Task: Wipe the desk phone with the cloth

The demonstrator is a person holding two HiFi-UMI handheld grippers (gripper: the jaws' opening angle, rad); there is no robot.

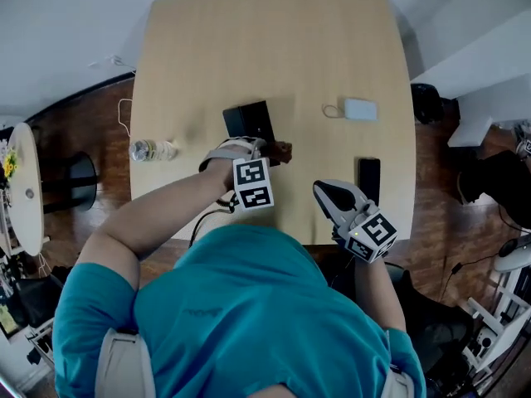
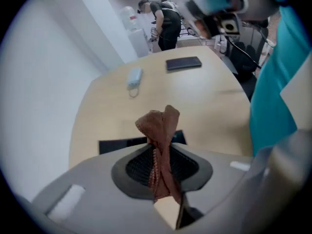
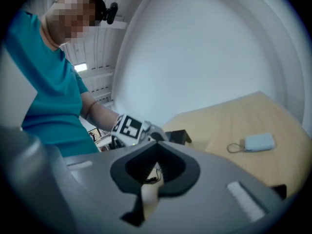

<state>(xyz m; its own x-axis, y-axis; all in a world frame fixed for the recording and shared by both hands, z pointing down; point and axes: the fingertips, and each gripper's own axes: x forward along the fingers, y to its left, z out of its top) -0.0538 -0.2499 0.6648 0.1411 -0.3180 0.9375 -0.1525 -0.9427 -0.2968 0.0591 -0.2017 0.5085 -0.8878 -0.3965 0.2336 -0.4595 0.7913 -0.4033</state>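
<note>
The black desk phone [image 1: 247, 121] sits on the light wood table [image 1: 274, 48], left of its middle. My left gripper [image 1: 267, 152] hovers just in front of the phone, shut on a crumpled brown cloth [image 1: 283, 150]. In the left gripper view the cloth [image 2: 159, 126] sticks up from the closed jaws of the left gripper [image 2: 158, 149], and the phone [image 2: 121, 144] lies right behind them. My right gripper [image 1: 328, 191] hangs near the table's front edge, apart from the phone, shut with nothing in it. From the right gripper [image 3: 155, 152] I see the phone [image 3: 178, 136] and the left gripper [image 3: 130, 128].
A black smartphone [image 1: 368, 177] lies at the front right, close to the right gripper. A white power bank [image 1: 360, 109] with a cord loop rests further back. A plastic bottle [image 1: 153, 149] lies at the table's left edge. A person [image 2: 163, 17] stands in the background.
</note>
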